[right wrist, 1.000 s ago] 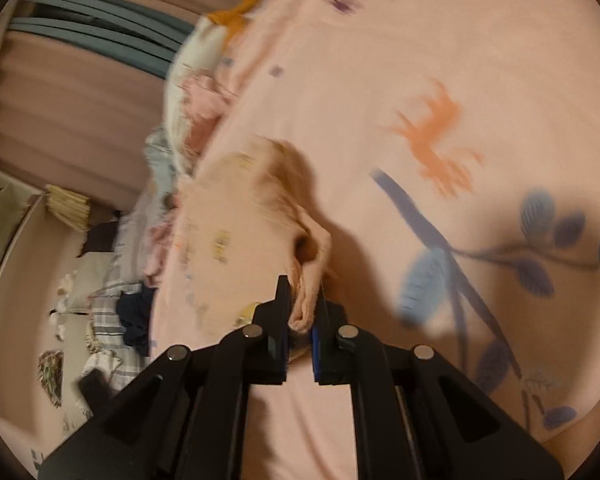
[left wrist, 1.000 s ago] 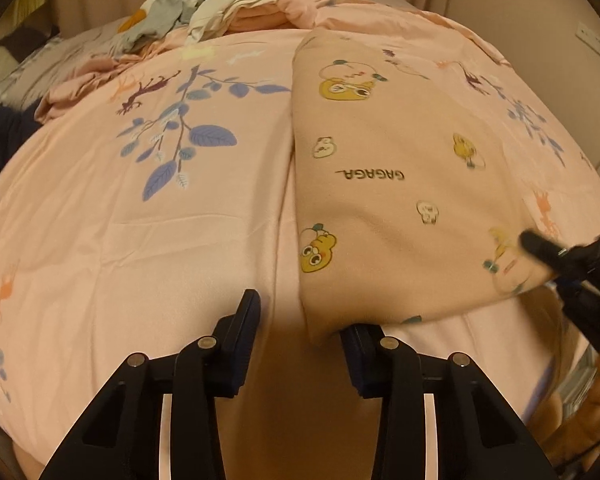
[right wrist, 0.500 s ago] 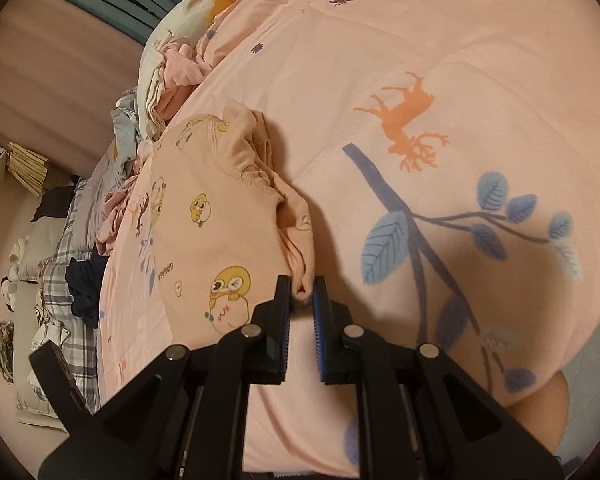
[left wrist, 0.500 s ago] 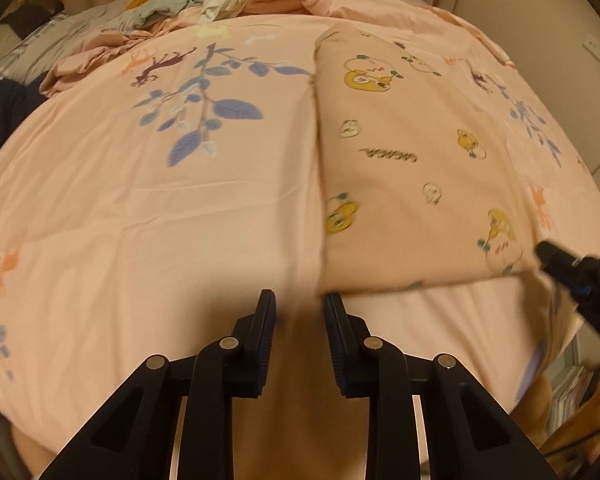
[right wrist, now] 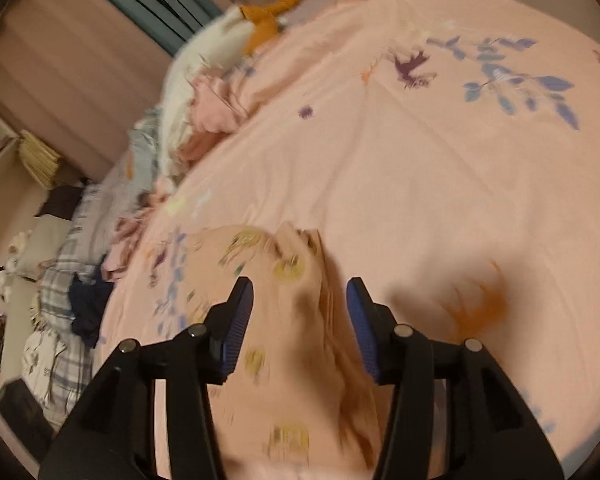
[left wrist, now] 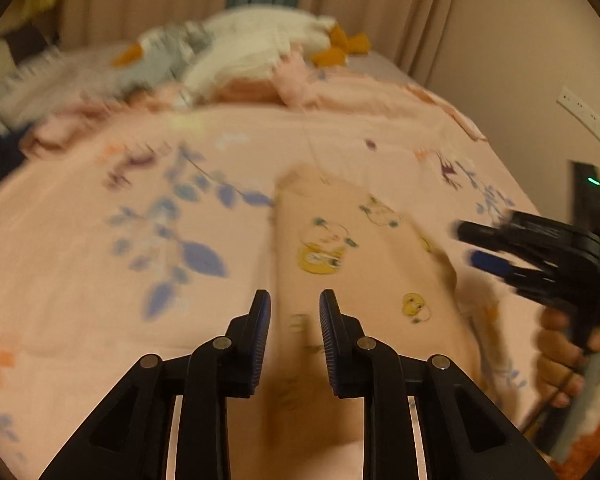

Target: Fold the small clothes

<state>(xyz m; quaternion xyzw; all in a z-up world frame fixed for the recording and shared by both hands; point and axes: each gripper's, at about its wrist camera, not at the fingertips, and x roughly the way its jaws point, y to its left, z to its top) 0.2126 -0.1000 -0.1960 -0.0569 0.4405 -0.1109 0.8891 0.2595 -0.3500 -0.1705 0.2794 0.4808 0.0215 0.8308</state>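
While the peach printed garment (left wrist: 364,280) lies folded lengthwise on the pink bedsheet (left wrist: 100,300), left gripper (left wrist: 294,308) hangs over its near left edge, jaws a narrow gap apart, nothing pinched. Right gripper (right wrist: 300,300), over its bunched right edge, has just been opening; cloth sits between the fingers (right wrist: 240,312), not clamped. First fold looks done; cross fold left. Unfolded clothes pile (left wrist: 240,56) beyond garment, untouched.
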